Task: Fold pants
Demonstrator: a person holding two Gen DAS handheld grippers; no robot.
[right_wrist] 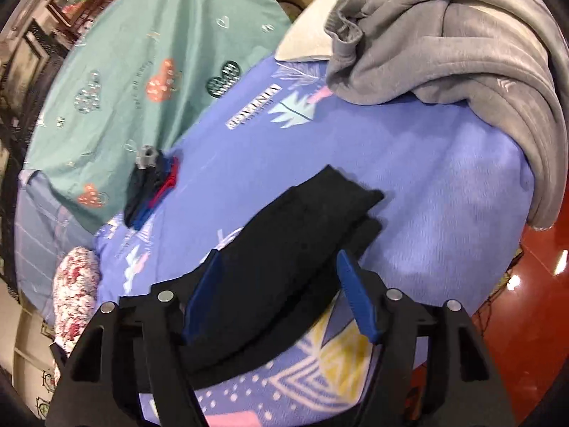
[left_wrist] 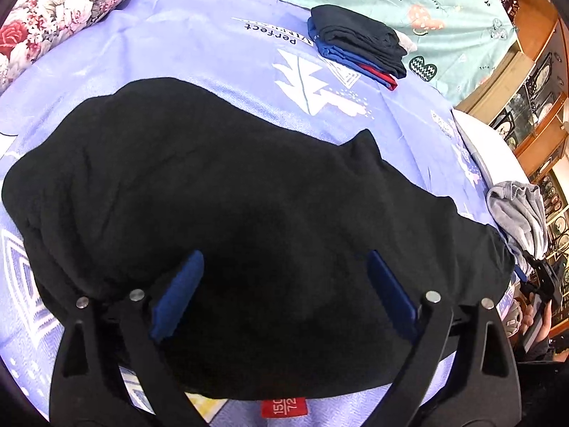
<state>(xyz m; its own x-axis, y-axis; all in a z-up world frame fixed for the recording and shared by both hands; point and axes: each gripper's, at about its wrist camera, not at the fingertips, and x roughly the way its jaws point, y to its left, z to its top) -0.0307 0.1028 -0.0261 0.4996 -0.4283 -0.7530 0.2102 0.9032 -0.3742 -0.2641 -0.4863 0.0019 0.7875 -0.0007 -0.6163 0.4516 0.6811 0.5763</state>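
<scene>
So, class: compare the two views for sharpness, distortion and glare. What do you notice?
Left wrist view: sharp, bed edges bowed by the fisheye, black pants so dark that folds barely show. Right wrist view: softly blurred throughout, with bright glare spots on the red floor.

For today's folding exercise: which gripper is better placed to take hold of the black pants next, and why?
Probably the left. The left gripper hangs open over the broad middle of the pants. The right gripper, also open, frames only their narrow end near the bed edge.
</scene>
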